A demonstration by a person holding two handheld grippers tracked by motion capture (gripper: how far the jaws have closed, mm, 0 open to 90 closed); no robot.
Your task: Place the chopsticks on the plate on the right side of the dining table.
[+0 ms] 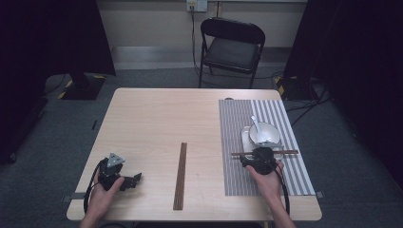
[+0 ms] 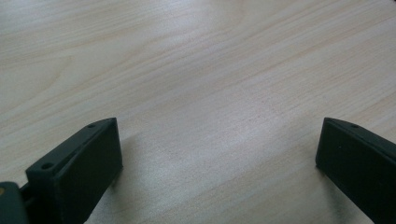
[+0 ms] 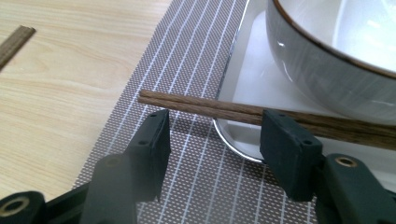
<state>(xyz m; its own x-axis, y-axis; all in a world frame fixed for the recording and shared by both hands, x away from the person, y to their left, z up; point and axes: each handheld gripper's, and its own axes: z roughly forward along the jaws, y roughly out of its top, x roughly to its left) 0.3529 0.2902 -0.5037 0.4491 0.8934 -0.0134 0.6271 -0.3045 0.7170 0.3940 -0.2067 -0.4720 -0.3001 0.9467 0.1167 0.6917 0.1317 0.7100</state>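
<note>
Left gripper (image 1: 134, 179) near tabletop's (image 1: 157, 118) front left corner, jaws wide over bare wood. Right gripper (image 3: 214, 140) on striped mat (image 1: 233, 142) by front right, jaws part open, nothing gripped. Chopsticks (image 3: 224, 112) just beyond jaws, lying across tray's (image 3: 250, 79) near rim. Bowl (image 1: 262, 134) with spoon (image 1: 255, 124) on tray behind. Dark strip (image 1: 180, 175) mid-table, toward front edge.

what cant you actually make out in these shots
- Bowl: in the right gripper view its top and right side are cut off by the frame edge; contents not readable there.
- Spoon: too small in the high view to tell its material.
- Chopsticks: the right gripper covers their middle in the high view; whether they rest on the tray rim is unclear.
- Left gripper: the left gripper view shows bare table between open jaws.
</note>
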